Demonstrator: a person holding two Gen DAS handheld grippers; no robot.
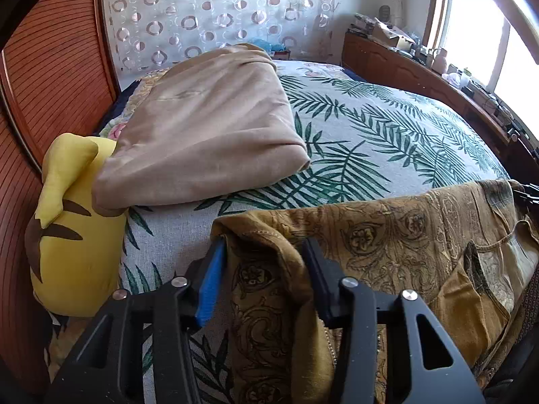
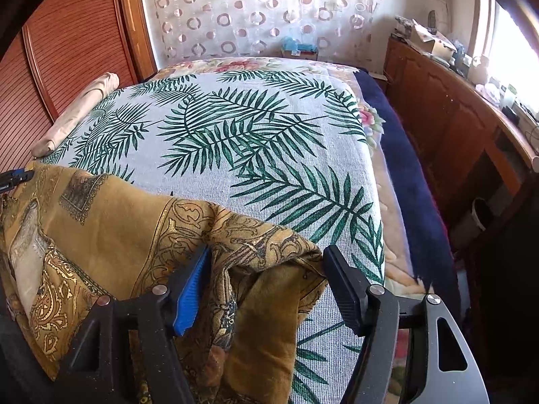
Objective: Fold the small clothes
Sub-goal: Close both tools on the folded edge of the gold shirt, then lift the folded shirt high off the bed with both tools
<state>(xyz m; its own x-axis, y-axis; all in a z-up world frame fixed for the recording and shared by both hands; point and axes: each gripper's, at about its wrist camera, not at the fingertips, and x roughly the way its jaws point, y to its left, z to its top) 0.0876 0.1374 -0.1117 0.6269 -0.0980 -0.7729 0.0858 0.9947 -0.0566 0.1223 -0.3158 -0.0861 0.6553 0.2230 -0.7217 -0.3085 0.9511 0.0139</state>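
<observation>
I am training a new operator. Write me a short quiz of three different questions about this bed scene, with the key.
1. True or false: the left tongs grip a corner of the mustard patterned garment.
2. Which lies at the bed's left edge, partly under the folded beige cloth? A) yellow plush toy B) red pillow C) black bag
3. Fill in: the bedspread is printed with green ____ leaves.

Key: 1 true; 2 A; 3 palm

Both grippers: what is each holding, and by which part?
Left gripper grips the mustard patterned garment at one bunched top corner; right gripper has the opposite corner between its fingers, grip uncertain.
</observation>
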